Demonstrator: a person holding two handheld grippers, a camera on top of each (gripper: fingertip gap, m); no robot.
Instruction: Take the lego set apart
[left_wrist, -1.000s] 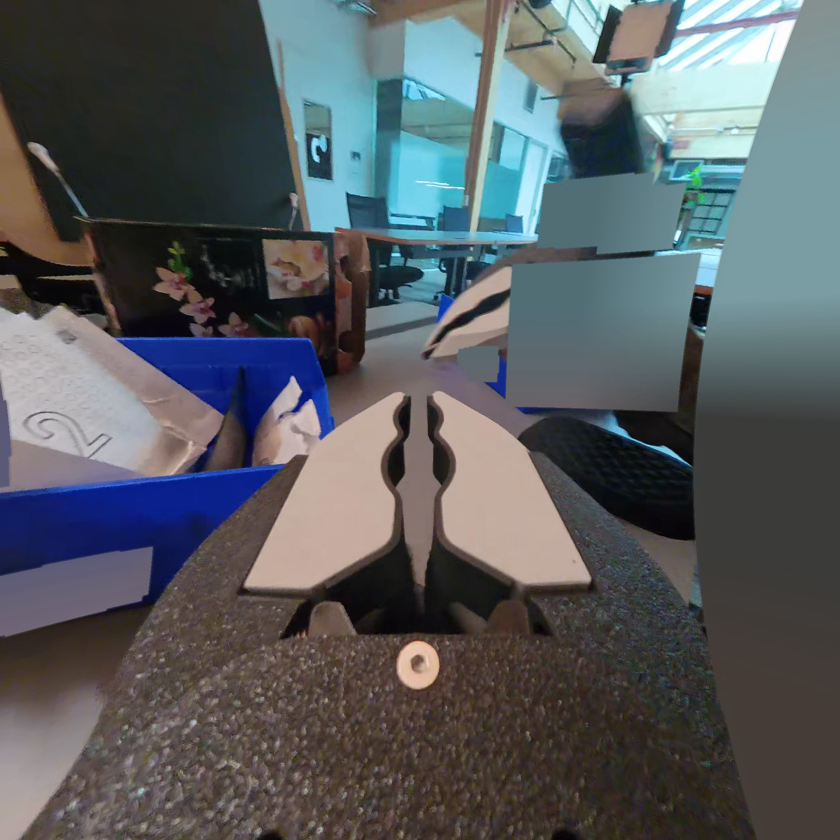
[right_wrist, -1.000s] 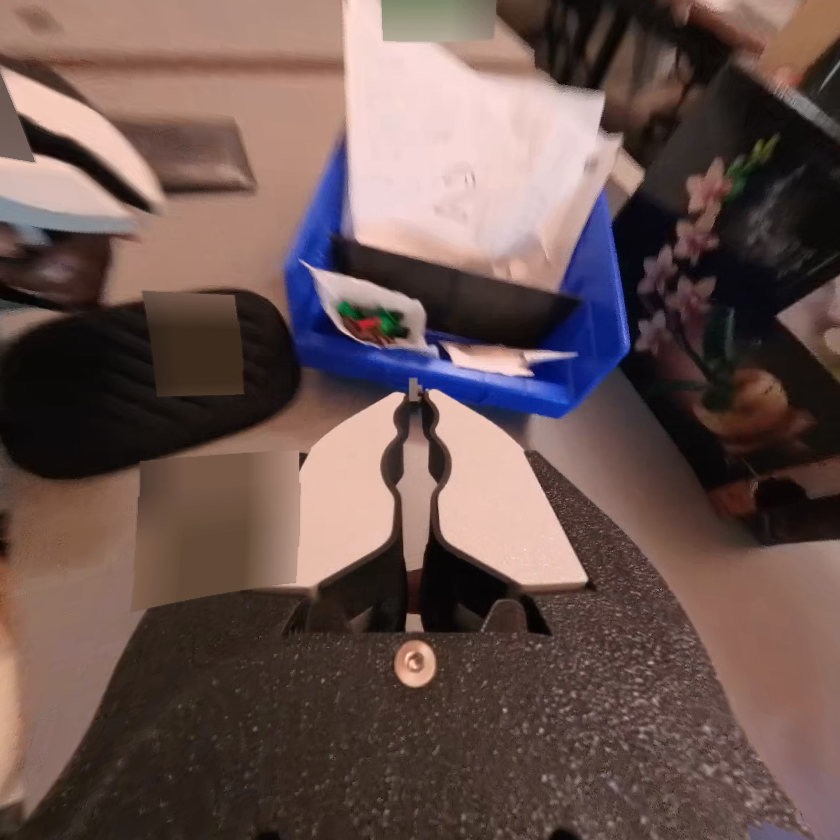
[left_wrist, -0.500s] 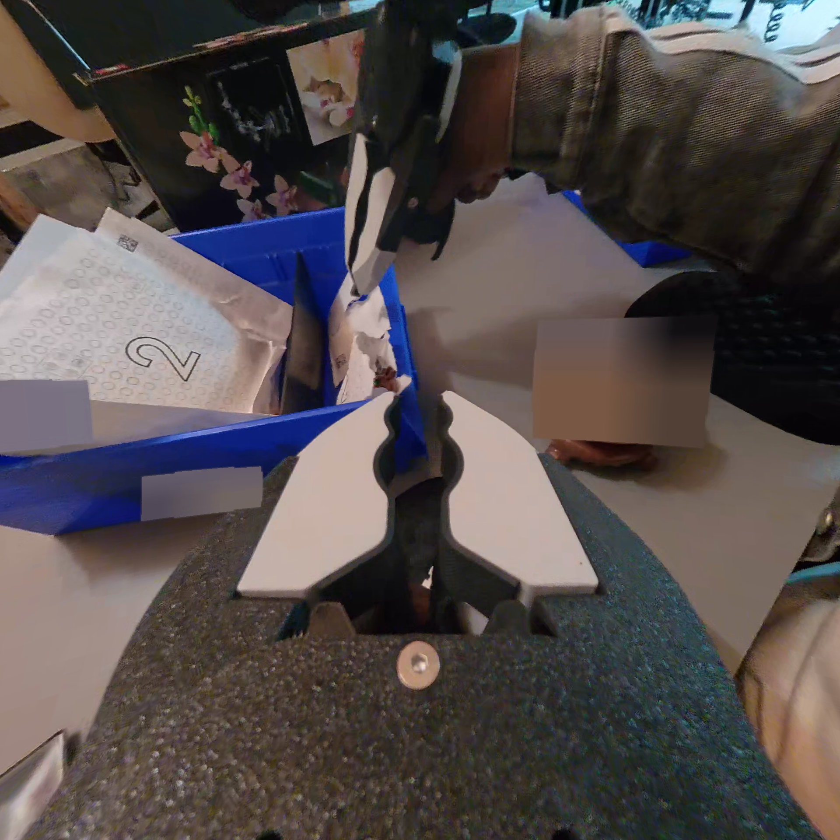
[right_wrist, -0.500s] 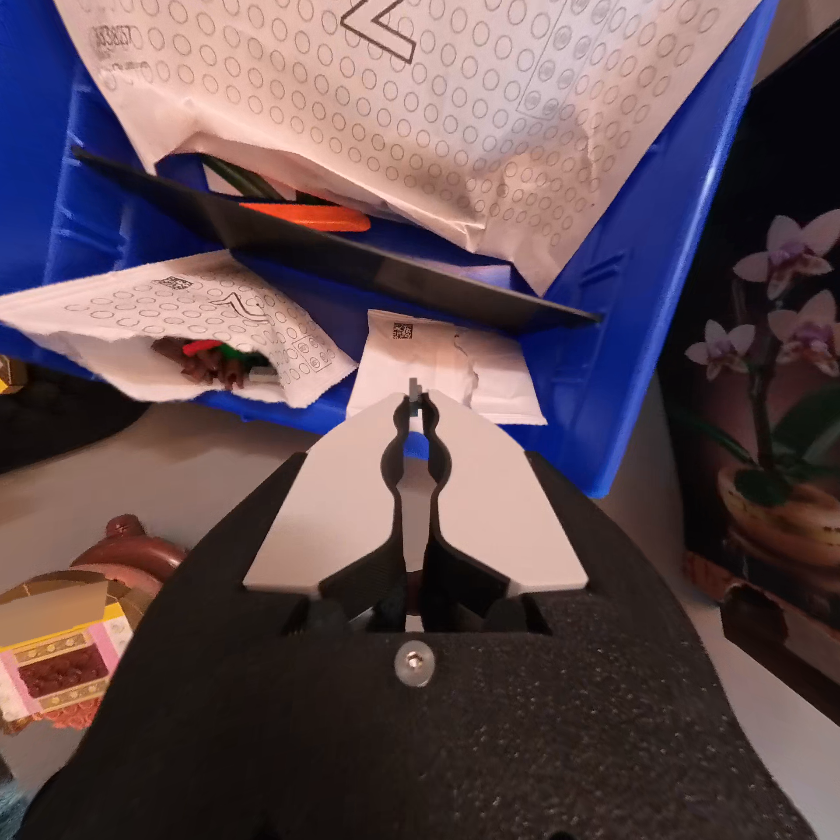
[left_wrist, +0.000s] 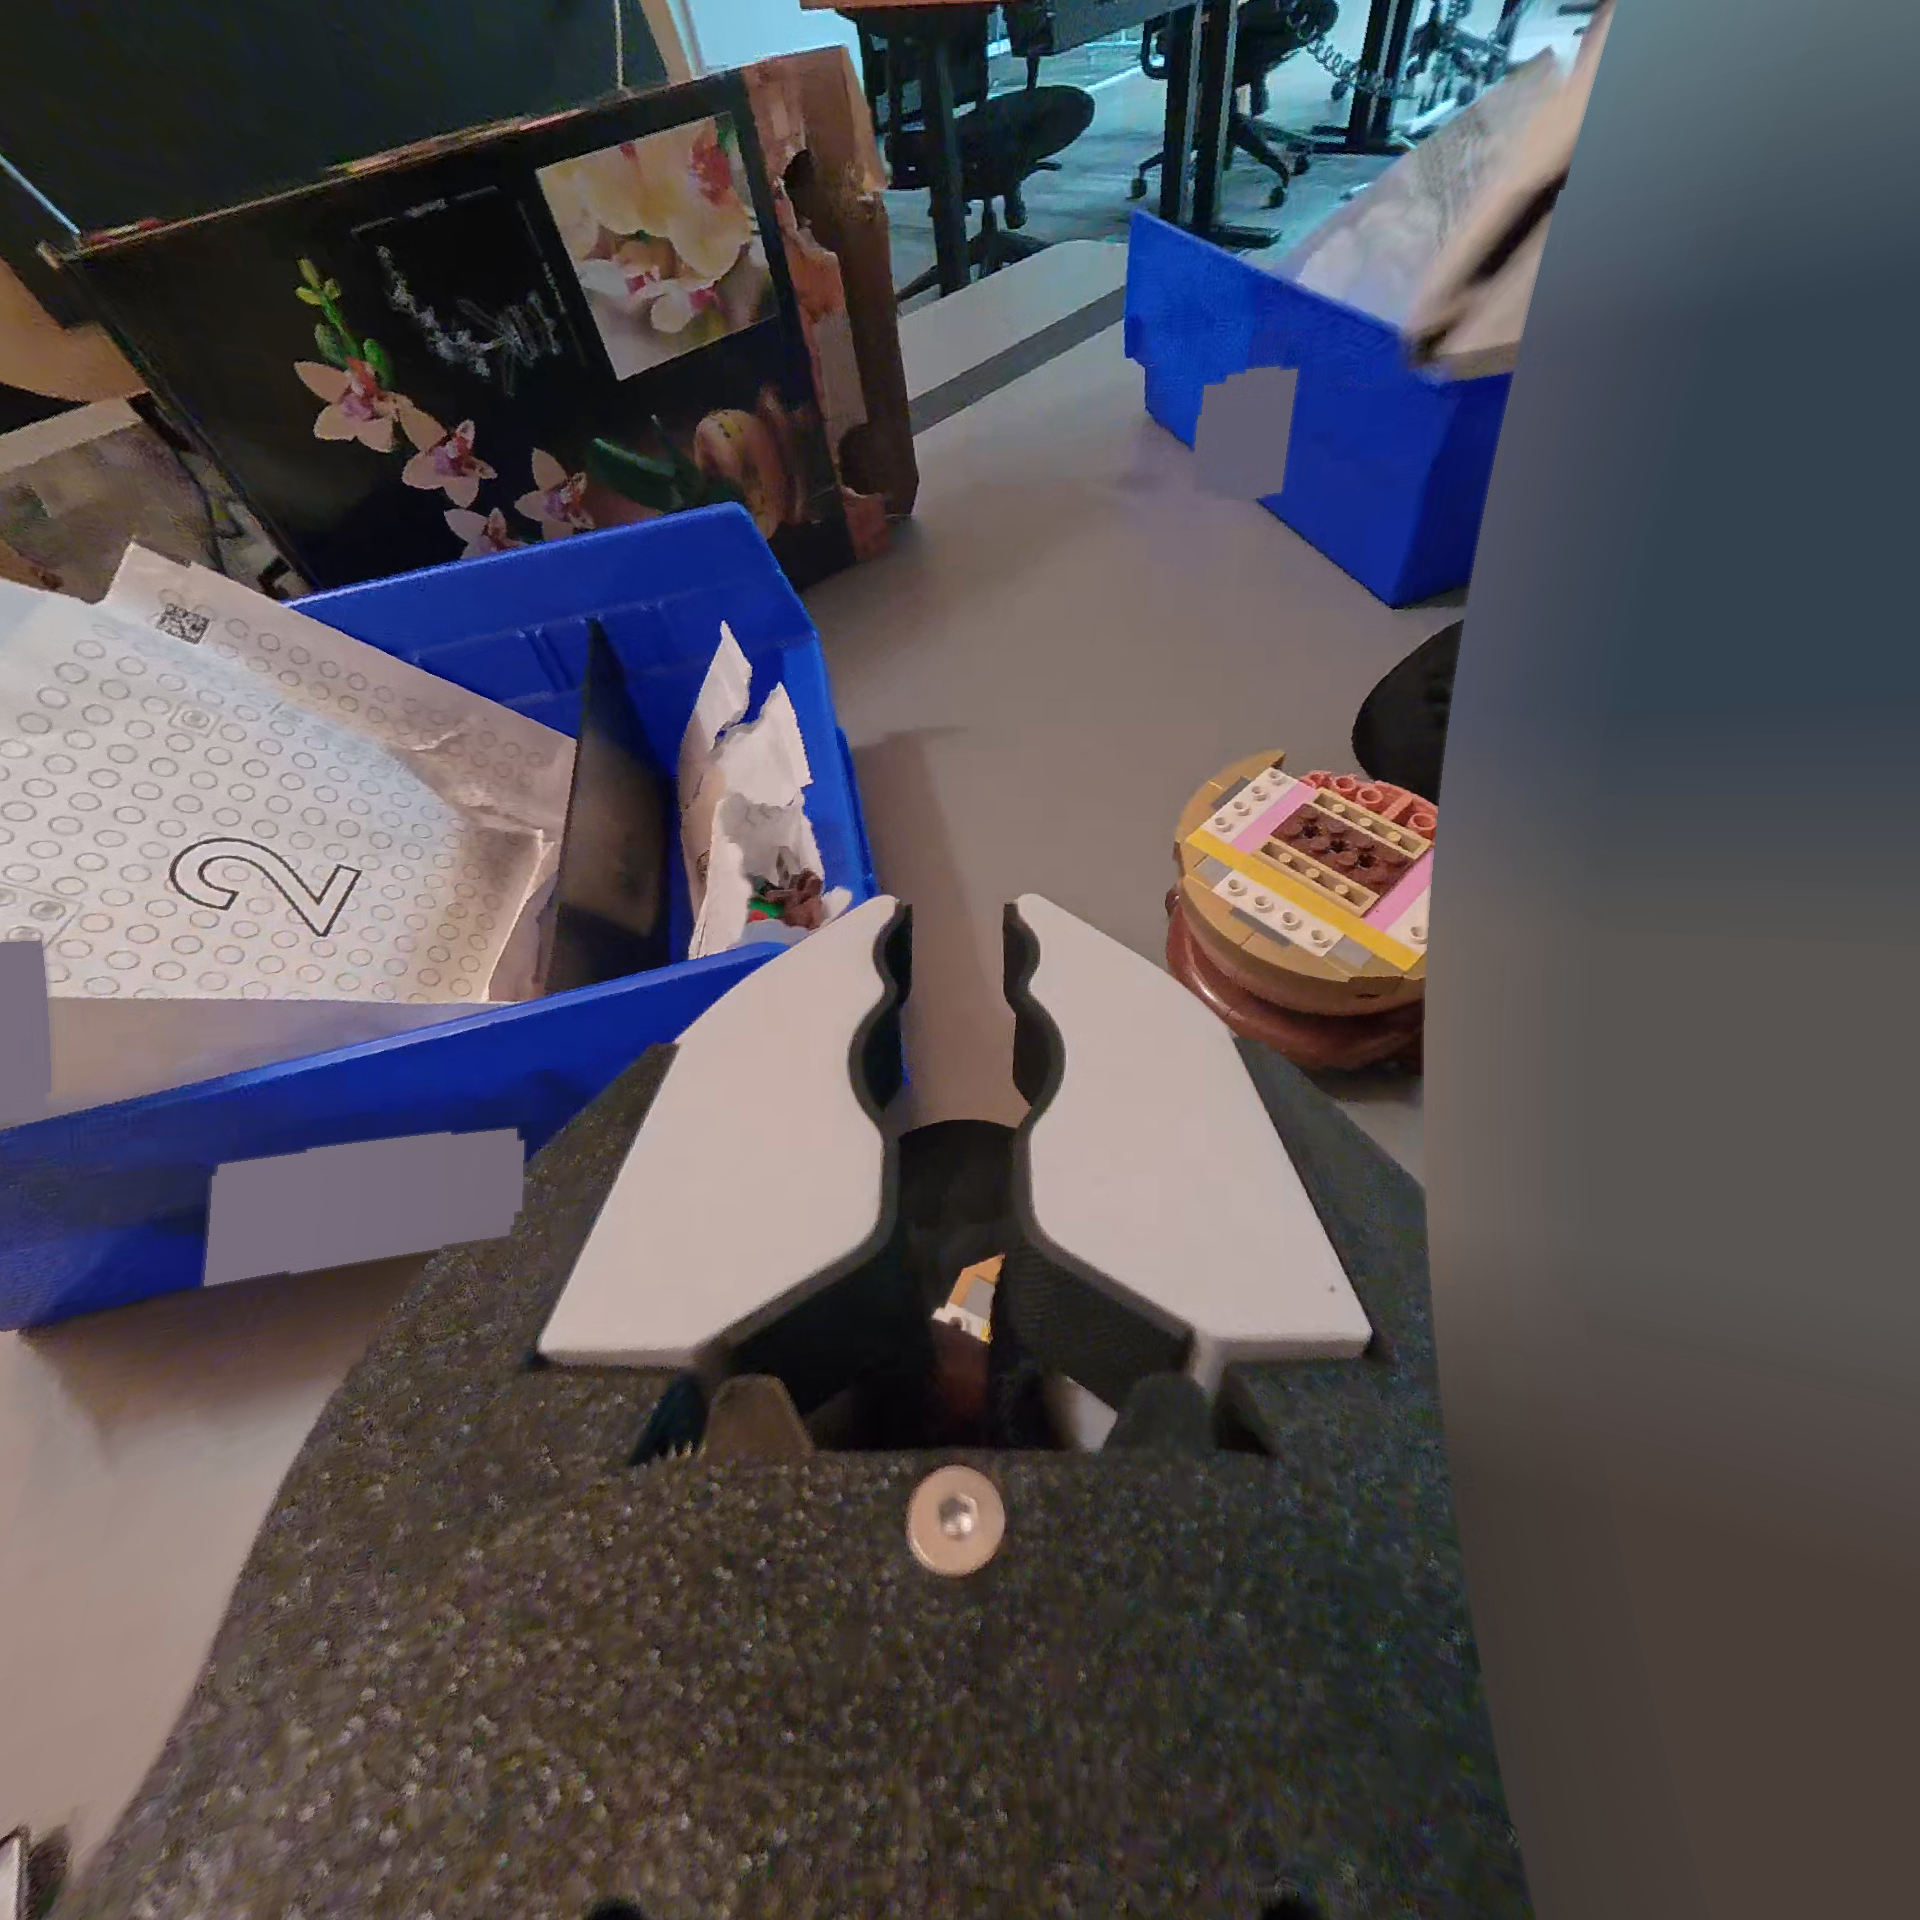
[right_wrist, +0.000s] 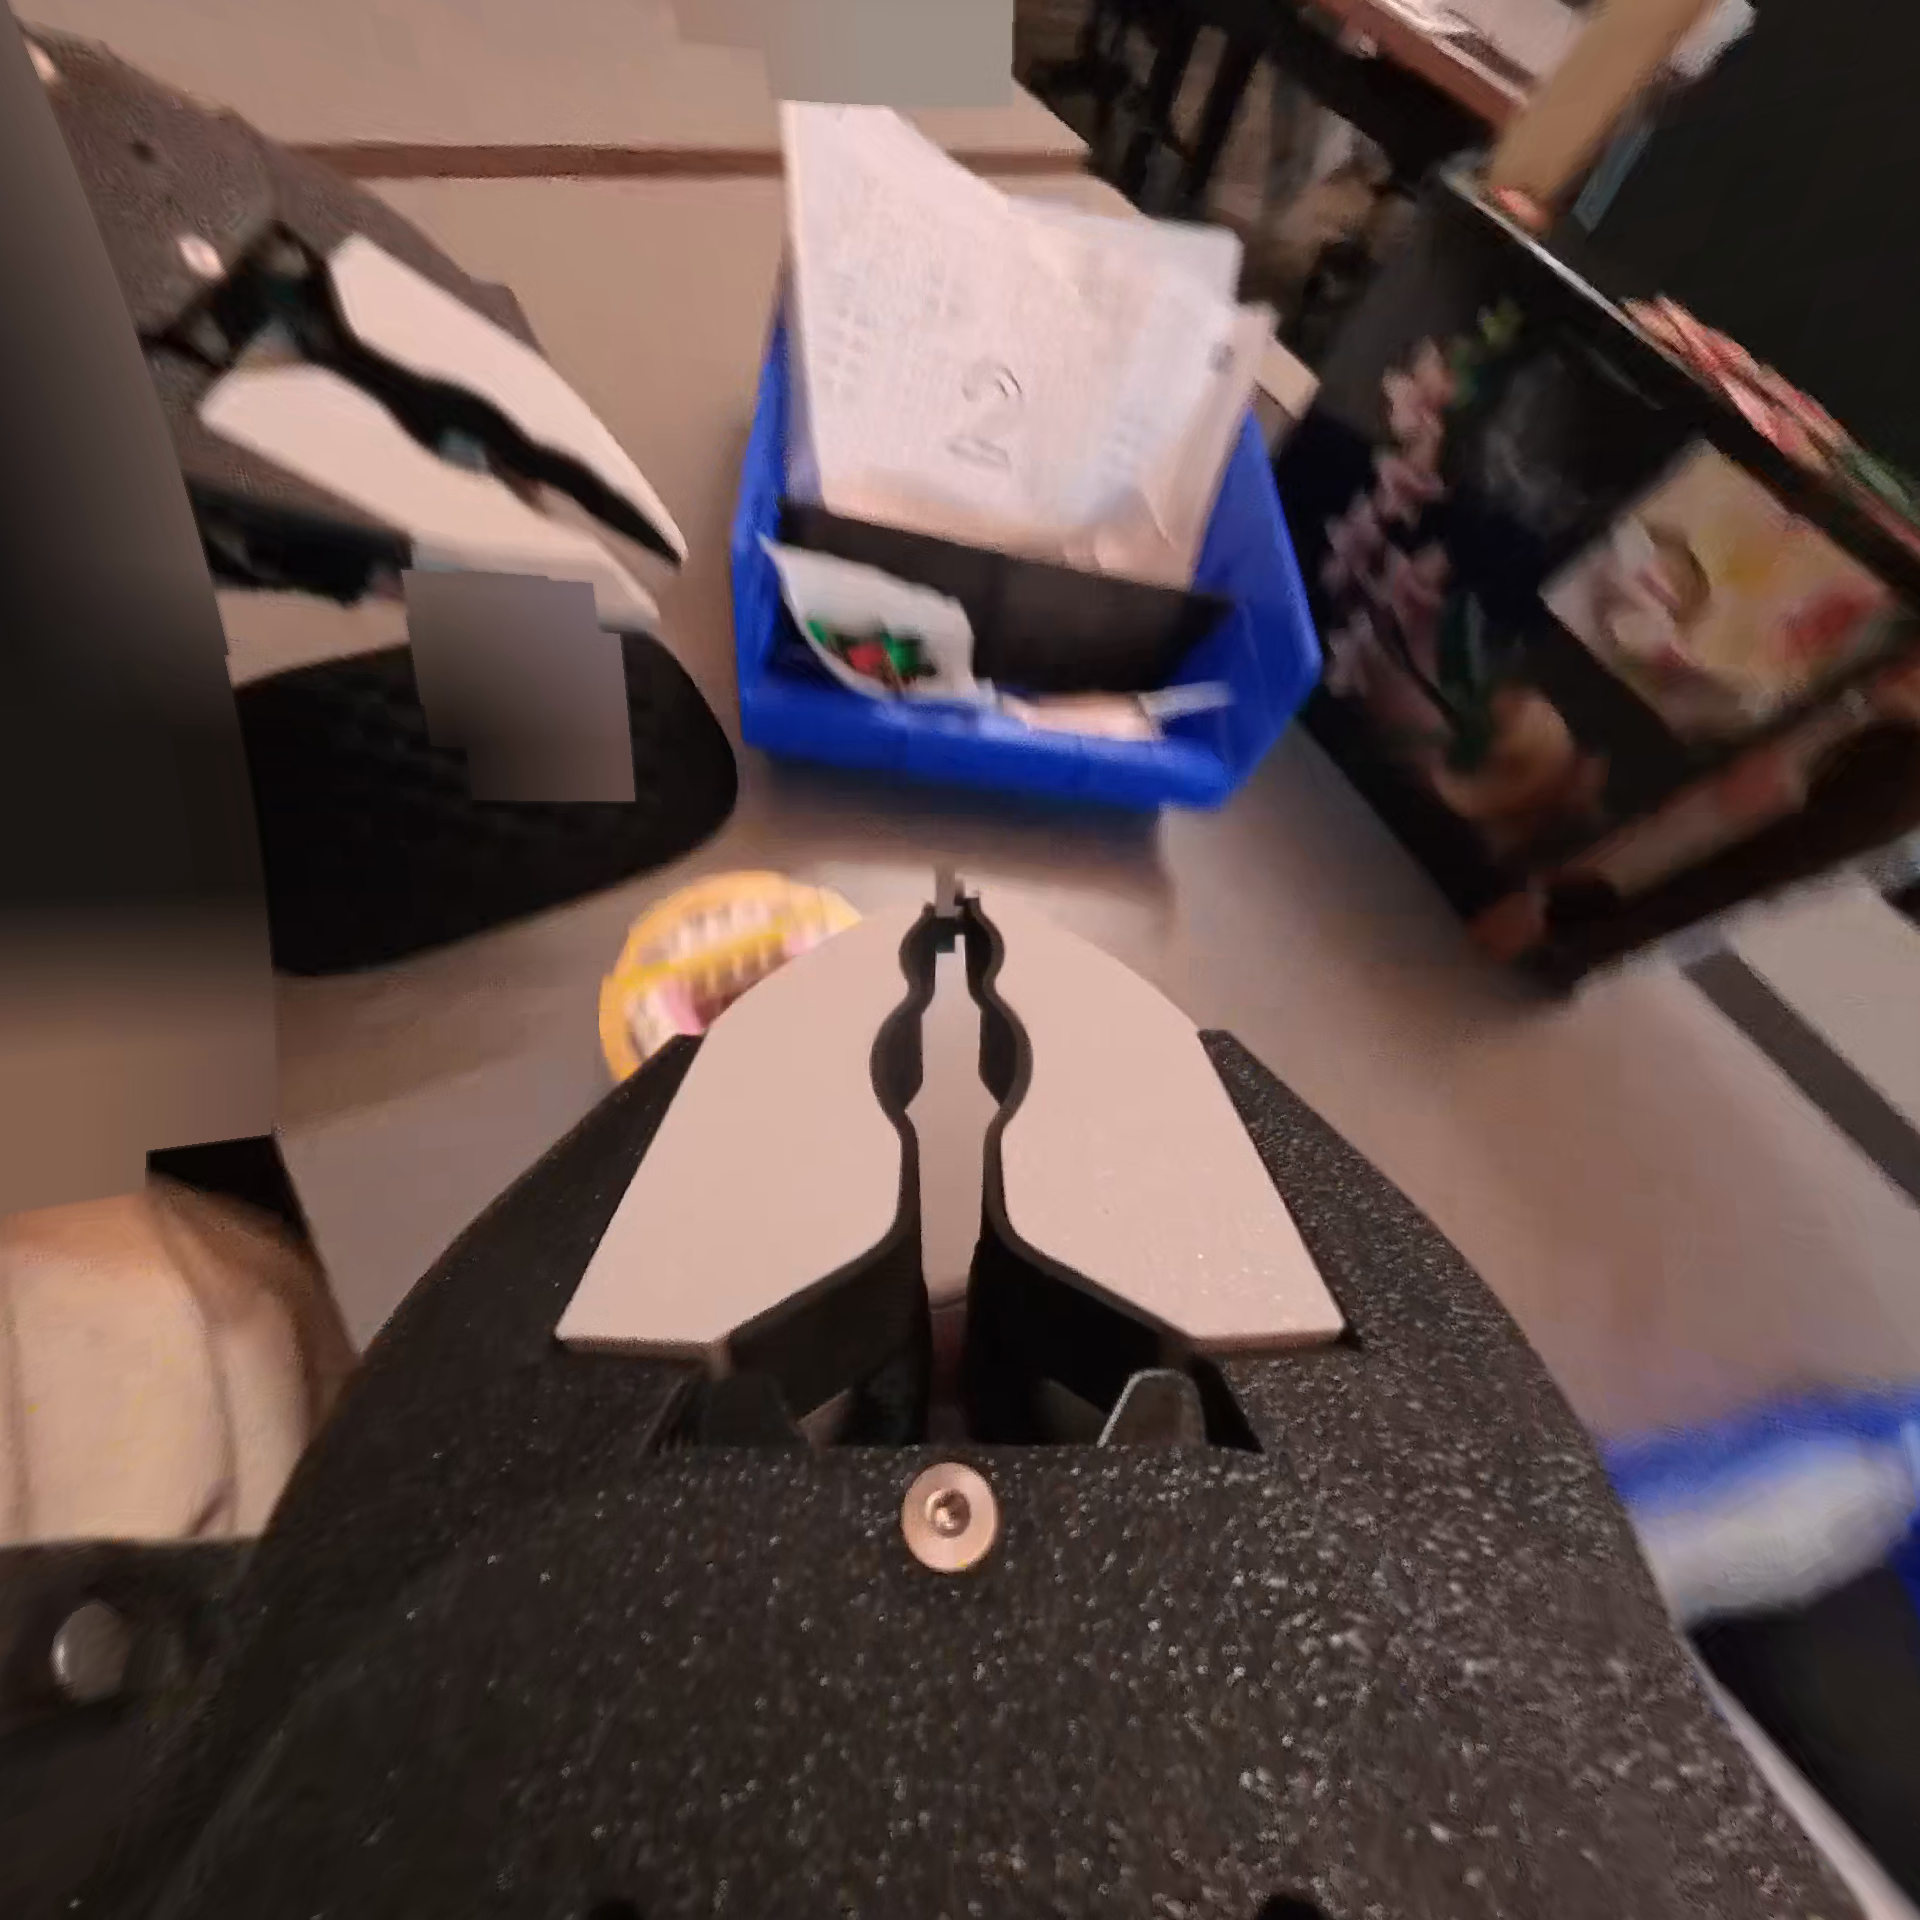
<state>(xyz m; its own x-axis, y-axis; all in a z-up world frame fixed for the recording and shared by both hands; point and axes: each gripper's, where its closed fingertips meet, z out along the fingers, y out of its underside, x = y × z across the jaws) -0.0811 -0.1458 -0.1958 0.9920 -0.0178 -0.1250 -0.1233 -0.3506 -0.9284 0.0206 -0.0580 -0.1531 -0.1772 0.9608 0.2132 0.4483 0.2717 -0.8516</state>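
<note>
Right gripper now back from bin, blurred.

Printed marking on white paper bag

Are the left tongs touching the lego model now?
Apart. The left wrist view shows bare table between the open left tongs and the lego model.

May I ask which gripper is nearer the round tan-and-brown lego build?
Probably right. The right gripper, pinching a small grey piece, has the round tan-and-brown lego build just left of its tips; the left gripper has it farther off to its right.
</note>
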